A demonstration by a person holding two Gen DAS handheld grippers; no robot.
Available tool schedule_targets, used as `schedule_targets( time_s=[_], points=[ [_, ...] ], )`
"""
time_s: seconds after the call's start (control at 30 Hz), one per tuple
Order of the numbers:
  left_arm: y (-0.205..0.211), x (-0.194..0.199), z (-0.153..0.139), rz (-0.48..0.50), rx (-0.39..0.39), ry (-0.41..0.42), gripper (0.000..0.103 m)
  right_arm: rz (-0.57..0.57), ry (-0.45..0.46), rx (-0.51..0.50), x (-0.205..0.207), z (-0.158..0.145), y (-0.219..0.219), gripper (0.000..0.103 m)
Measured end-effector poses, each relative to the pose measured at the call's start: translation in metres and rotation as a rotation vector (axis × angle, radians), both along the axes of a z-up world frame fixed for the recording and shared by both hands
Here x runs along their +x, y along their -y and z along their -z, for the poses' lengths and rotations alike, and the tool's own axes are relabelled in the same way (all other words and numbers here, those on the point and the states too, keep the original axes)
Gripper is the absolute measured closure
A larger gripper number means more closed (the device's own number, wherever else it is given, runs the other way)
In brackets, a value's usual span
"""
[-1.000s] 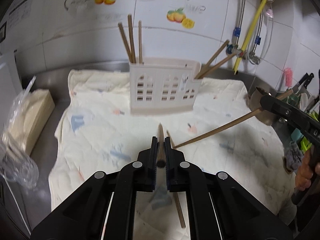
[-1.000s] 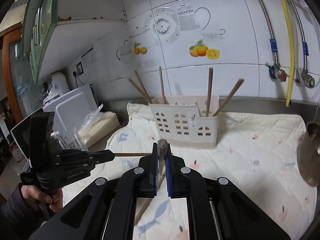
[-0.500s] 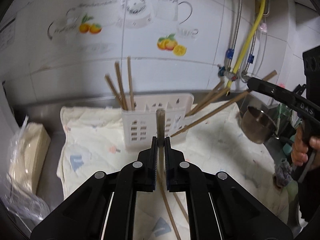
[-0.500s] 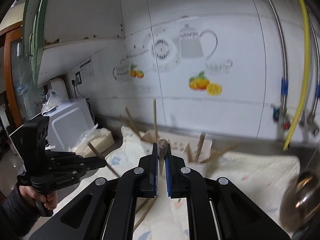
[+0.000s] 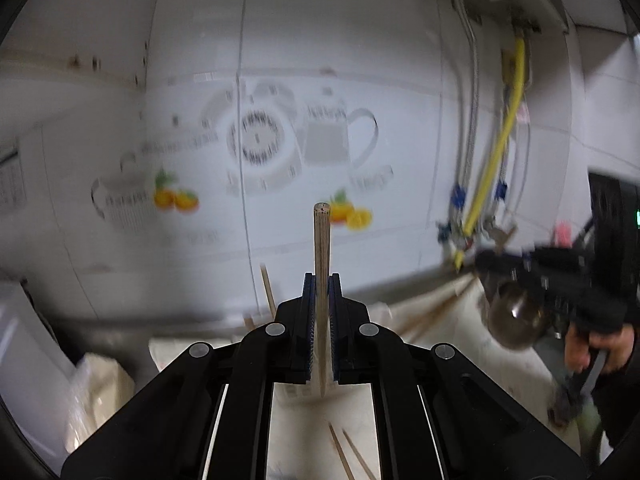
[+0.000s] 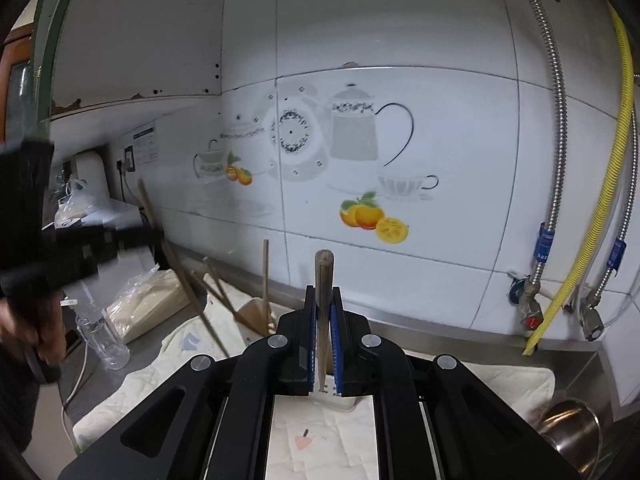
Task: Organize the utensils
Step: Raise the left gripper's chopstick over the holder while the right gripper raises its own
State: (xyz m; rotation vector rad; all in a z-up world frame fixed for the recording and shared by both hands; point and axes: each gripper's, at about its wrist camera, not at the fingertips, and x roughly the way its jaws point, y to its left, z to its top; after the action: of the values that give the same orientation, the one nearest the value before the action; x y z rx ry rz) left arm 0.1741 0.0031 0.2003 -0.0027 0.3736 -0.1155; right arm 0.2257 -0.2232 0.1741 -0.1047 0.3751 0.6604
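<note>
My left gripper is shut on a wooden chopstick that stands upright between the jaws, raised high and facing the tiled wall. My right gripper is shut on another wooden chopstick, also upright. The cream utensil holder is mostly hidden behind the right jaws; chopsticks in it lean out at its left. Two loose chopsticks lie on the cloth below the left gripper. The other gripper shows blurred at each view's edge, the right one and the left one.
A pale quilted cloth covers the steel counter. A steel cup stands at the right. A clear plastic bottle and a bagged cream block sit at the left. Hoses and valves hang on the wall.
Both grippers have risen and tilted up with their chopsticks, so the wall now fills both views. The holder has dropped behind the jaws.
</note>
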Motion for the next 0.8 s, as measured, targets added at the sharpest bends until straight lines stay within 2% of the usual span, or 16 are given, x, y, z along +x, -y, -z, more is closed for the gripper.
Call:
schedule_targets(
  time_s=[0.1, 0.23, 0.37, 0.8],
  points=[
    [-0.003, 0.014, -0.015, -0.032, 0.01, 0.035, 0.098, 0.002, -0.006, 0.021, 0.008, -0.003, 0.001, 0.097],
    [-0.005, 0.035, -0.017, -0.075, 0.025, 0.041, 0.098, 0.01, 0.01, 0.035, 0.017, -0.007, -0.002, 0.097],
    [-0.014, 0.058, 0.0, -0.104, -0.001, 0.008, 0.098, 0.026, 0.024, 0.02, 0.027, -0.005, -0.01, 0.097],
    [-0.026, 0.082, 0.052, -0.112, -0.024, -0.121, 0.097, 0.035, -0.078, -0.045, 0.062, 0.039, -0.027, 0.097]
  ],
)
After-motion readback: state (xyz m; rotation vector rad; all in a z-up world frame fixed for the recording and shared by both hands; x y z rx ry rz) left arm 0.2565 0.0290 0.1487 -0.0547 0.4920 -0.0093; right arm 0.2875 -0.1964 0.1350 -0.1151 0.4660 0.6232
